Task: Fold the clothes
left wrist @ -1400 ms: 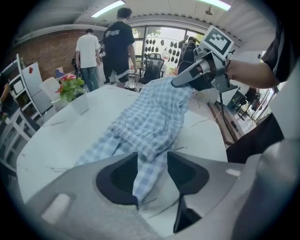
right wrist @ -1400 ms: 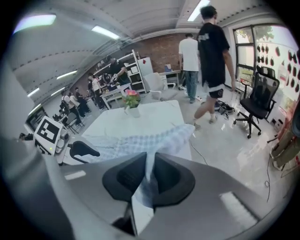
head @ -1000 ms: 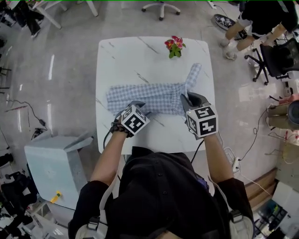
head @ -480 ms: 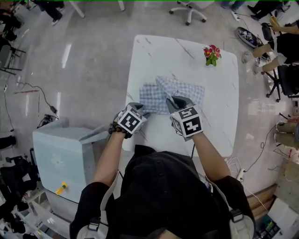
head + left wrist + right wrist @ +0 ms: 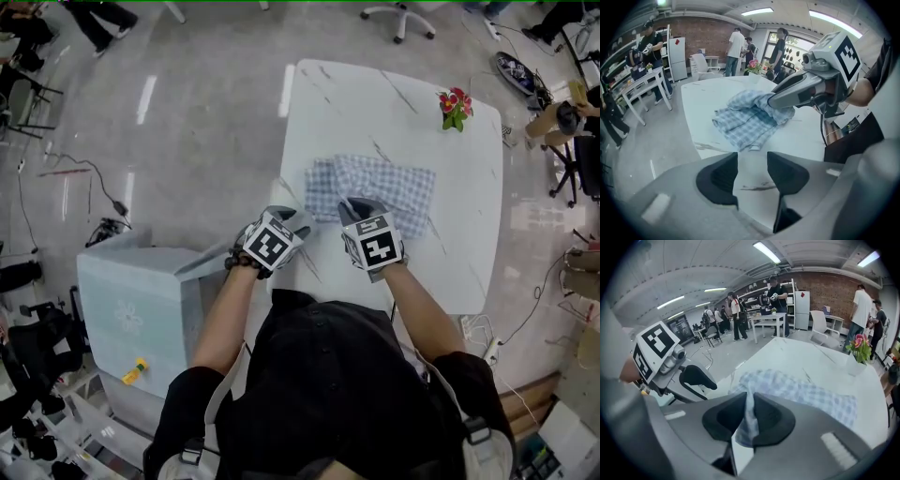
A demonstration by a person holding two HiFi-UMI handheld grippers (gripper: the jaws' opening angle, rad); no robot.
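Left claw (image 5: 752, 161) is open: jaws apart, nothing between them, only bare table (image 5: 394, 103) showing through the gap. It sits over the table's near-left edge, at 9 o'clock of the right claw (image 5: 749, 414), close to the checked shirt (image 5: 380, 186) but not on it.

Right claw is gripping the shirt. A fold of the blue-white cloth is pinched between its pads, and a bit hangs out below them.

The shirt lies bunched in a rough rectangle around the middle of the table. Its near edge is picked up at the right claw, and the rest spreads toward 12 and 1 o'clock from that claw. In my left gripper view the shirt is at 12 o'clock, its left part flat on the table, with the right claw's tip on its right part.

Flowers (image 5: 455, 103) in a small pot stand near the far-right corner, at 1 o'clock of the shirt and well apart from it. A grey cabinet (image 5: 136, 300) is on the floor at 8 o'clock of the table, just beside it. A chair base (image 5: 401, 17) is on the floor past the table at 12 o'clock. People (image 5: 738, 44) stand in the background near a brick wall.
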